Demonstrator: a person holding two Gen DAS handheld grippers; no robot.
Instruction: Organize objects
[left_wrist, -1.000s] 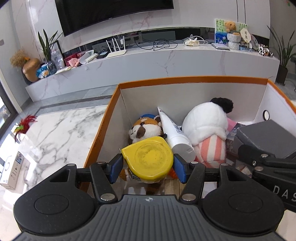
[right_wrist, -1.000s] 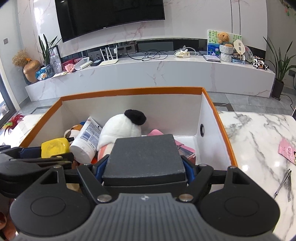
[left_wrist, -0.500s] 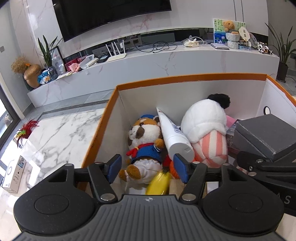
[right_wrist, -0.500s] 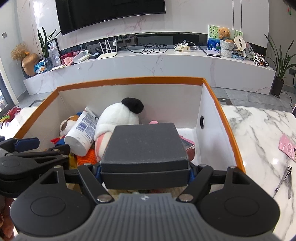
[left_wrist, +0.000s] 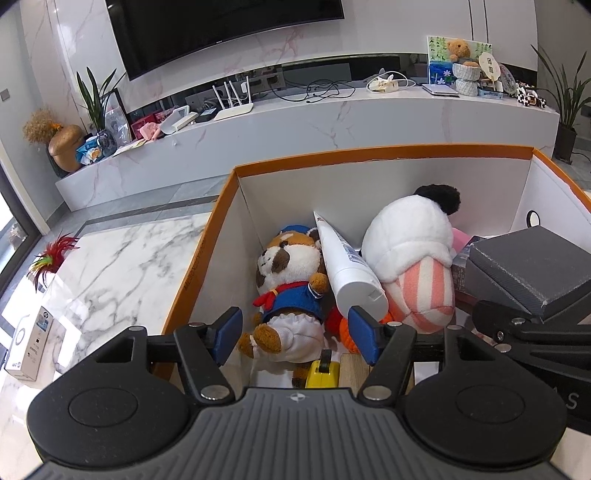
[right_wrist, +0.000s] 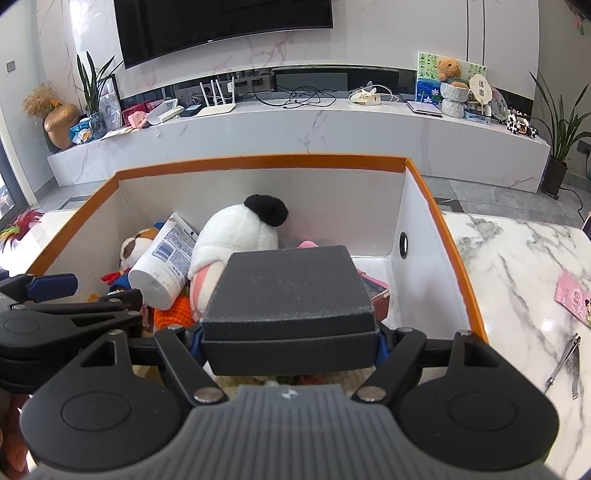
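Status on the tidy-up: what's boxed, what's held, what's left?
Done: the fox plush, white tube, panda plush and yellow tape measure lie in the orange-rimmed box; the left gripper, jaws just opened, holds nothing. In hand: the right gripper clamps the dark grey box over the bin. Left: nail clippers and pink card on the marble table.

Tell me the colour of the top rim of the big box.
Orange; the box rim shows best in the right wrist view.

Storage box (left_wrist: 388, 152) sits on bench (left_wrist: 122, 258). Inside, left to right: plush raccoon (left_wrist: 291, 280), lotion tube (left_wrist: 351, 269) leaning on it, plush panda (left_wrist: 410, 258). Tape measure (left_wrist: 324, 373) lies in front of raccoon.
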